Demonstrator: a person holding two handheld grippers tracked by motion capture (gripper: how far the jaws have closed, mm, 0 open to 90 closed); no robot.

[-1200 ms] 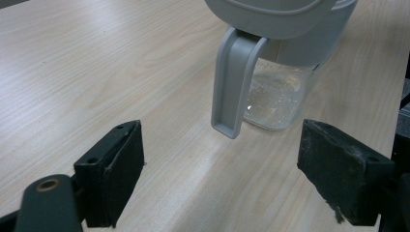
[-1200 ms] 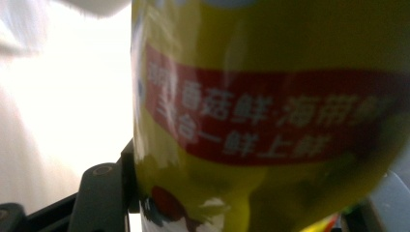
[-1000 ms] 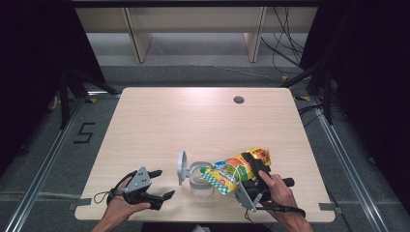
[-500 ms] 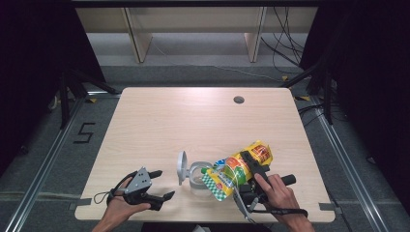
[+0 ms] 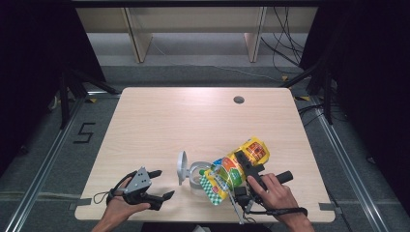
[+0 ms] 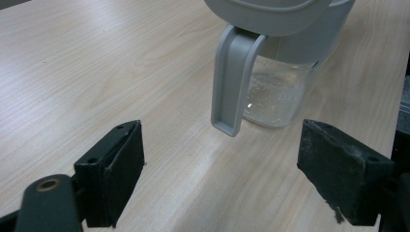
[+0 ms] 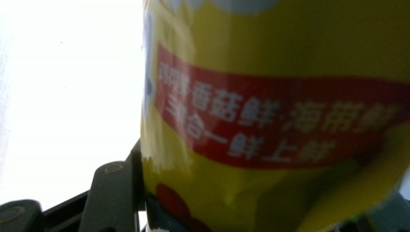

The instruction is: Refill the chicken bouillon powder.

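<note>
While tilted over the clear jar (image 5: 196, 175) near the tabletop's (image 5: 193, 121) front edge, a bit right of the middle, sits pinched in the right gripper (image 5: 241, 169): one yellow snack pouch (image 5: 234, 169), lower end angled down toward the jar mouth, top end pointing off toward the right edge. Up close in the right gripper view, pouch (image 7: 270, 121) pretty much fills things, red band with white lettering across it, one black jaw tucked right against its left side, jaws just been squeezing in a little further on it. Can't tell from the frames whether anything is actually coming out. Jar's grey flip lid (image 5: 182, 167) stands open on the jar's left side; in the left gripper view, same jar (image 6: 275, 96) with its grey handle (image 6: 234, 82) hanging down in front and a bit of whitish stuff at the bottom of the glass. Over by the front-left corner, resting on the wood: left gripper (image 5: 157, 184), jaws spread wide, nothing between them, pointed at the jar but well apart from it. Small round hole (image 5: 239, 100) way back near the far edge, right of centre.
</note>
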